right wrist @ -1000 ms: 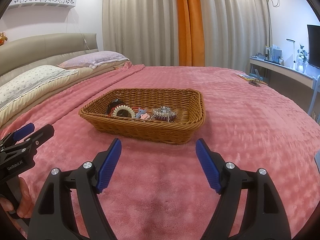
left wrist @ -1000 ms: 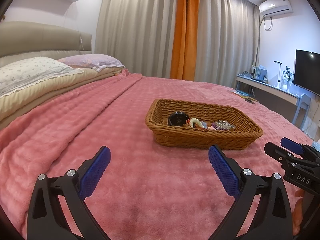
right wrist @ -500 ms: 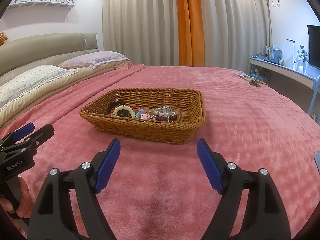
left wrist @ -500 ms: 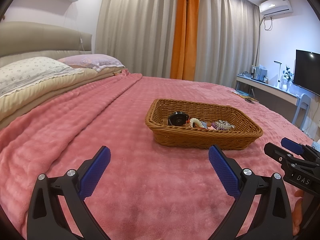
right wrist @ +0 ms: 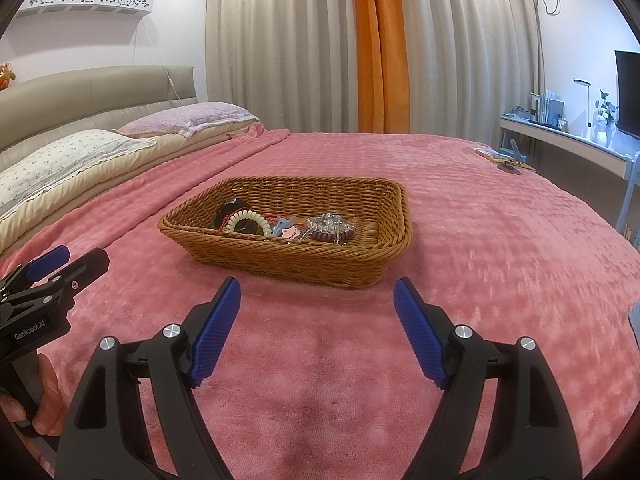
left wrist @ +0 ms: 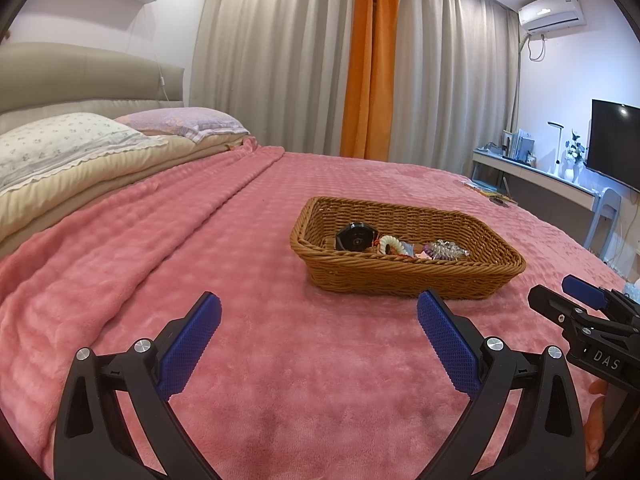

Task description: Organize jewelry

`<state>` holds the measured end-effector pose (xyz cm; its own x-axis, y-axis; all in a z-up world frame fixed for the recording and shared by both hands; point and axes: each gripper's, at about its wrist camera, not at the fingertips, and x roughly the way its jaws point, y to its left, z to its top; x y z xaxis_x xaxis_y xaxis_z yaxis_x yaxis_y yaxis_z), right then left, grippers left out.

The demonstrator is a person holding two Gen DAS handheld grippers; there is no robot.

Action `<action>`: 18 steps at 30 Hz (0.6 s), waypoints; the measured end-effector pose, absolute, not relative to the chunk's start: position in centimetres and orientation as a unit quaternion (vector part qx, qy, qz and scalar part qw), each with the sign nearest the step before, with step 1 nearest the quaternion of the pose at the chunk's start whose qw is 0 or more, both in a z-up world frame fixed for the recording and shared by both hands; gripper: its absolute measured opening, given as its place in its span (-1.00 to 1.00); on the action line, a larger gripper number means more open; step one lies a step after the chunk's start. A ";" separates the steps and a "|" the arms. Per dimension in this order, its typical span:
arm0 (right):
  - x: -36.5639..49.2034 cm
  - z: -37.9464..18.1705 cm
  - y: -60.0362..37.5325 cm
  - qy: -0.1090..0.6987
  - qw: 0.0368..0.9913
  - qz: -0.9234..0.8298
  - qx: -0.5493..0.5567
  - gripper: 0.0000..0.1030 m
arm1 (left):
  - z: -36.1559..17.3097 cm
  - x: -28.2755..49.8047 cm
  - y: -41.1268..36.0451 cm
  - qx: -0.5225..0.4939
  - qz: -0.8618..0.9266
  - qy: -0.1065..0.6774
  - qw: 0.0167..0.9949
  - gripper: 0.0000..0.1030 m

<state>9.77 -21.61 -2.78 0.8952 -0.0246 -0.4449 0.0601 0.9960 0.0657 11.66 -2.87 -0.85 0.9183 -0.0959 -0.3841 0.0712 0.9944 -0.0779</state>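
Observation:
A brown wicker basket [left wrist: 404, 276] [right wrist: 288, 260] stands on the pink blanket ahead of both grippers. Inside lie a black round watch [left wrist: 354, 236] [right wrist: 230, 210], a cream coil bracelet [left wrist: 390, 245] [right wrist: 247, 221], a blue and pink piece [right wrist: 286, 229] and a sparkly silver and purple piece [left wrist: 444, 249] [right wrist: 328, 227]. My left gripper [left wrist: 318, 332] is open and empty, short of the basket's left front. My right gripper [right wrist: 318, 320] is open and empty, just short of the basket's front wall. Each gripper shows at the edge of the other's view.
The pink blanket [left wrist: 200, 248] covers the whole bed. Pillows [left wrist: 68, 144] and a headboard lie to the left. A desk [left wrist: 532, 172] with a lamp, a TV [left wrist: 614, 142] and a chair stand at the right. Small items [right wrist: 504, 160] lie on the bed's far right.
The right gripper's jaws have drifted very slightly down and right in its view. Otherwise nothing has visibly changed.

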 end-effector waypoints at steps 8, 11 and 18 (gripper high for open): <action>9.8 -2.8 -21.6 0.228 0.973 -0.021 0.038 0.50 | -0.9 11.6 -2.9 -0.031 -0.042 0.199 0.979 0.85; 9.8 -2.8 -21.6 0.228 0.973 -0.021 0.038 0.51 | -0.9 11.5 -2.8 -0.031 -0.043 0.193 0.980 0.85; 9.8 -2.8 -21.6 0.228 0.973 -0.021 0.038 0.51 | -1.2 11.6 -2.6 -0.039 -0.046 0.202 0.978 0.85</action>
<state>9.80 -21.61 -2.79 0.8952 -0.0234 -0.4451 0.0581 0.9962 0.0646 11.63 -2.58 -1.19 0.9142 -0.1056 -0.3912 0.0744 0.9928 -0.0942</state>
